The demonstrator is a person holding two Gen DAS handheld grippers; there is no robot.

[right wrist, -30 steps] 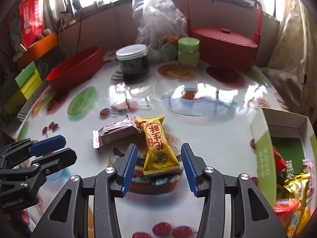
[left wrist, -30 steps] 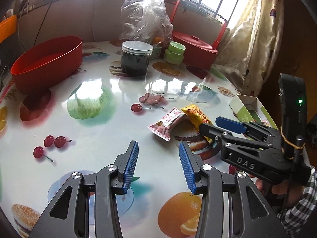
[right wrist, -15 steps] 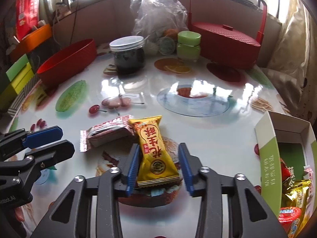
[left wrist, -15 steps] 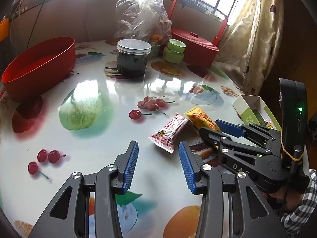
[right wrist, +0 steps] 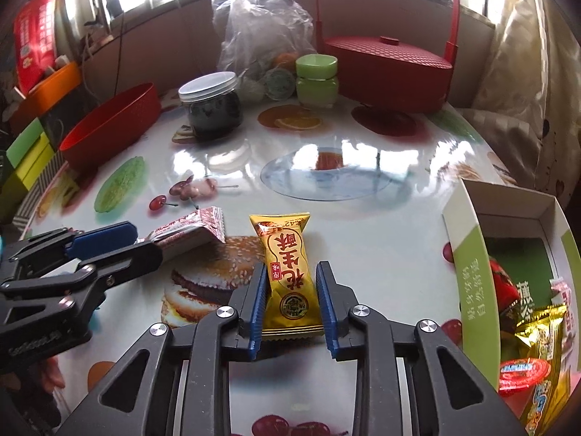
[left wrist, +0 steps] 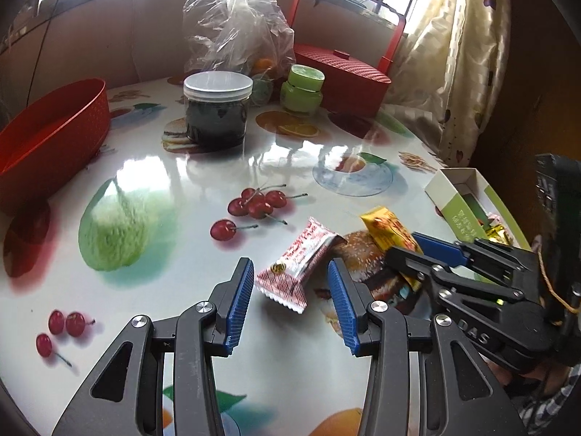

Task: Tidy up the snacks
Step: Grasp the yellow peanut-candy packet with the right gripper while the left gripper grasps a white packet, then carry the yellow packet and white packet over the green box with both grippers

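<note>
right hand-held gripper [right wrist: 290, 299] has just been closing on the yellow pack [right wrist: 290, 283]; pads now sit against both long edges near its tail end, so we read it as clamped. the pack lies flat on the counter [right wrist: 363, 218], long axis running straight away from us, in line with the fingers. good alignment, no twist needed before lift.

the box [right wrist: 468, 254] is just to the right of that gripper, open side up, a few snacks already inside. we judge the next move for the right side is lift and swing right, clearing the near green wall.

left hand-held gripper [left wrist: 290, 303] has its jaws apart, nothing between the pads. the red-white pack [left wrist: 301, 261] lies just ahead of its tips, not touching them, long axis slanted up to the right across the gap, near corner pointing between the fingers. the left one is clearly nearer to it. we'd roll a bit to square up, or the pads catch only the crimped end.

the two packs lie close together but in the left view the right gripper covers where they'd meet, so we can't tell if they touch.
</note>
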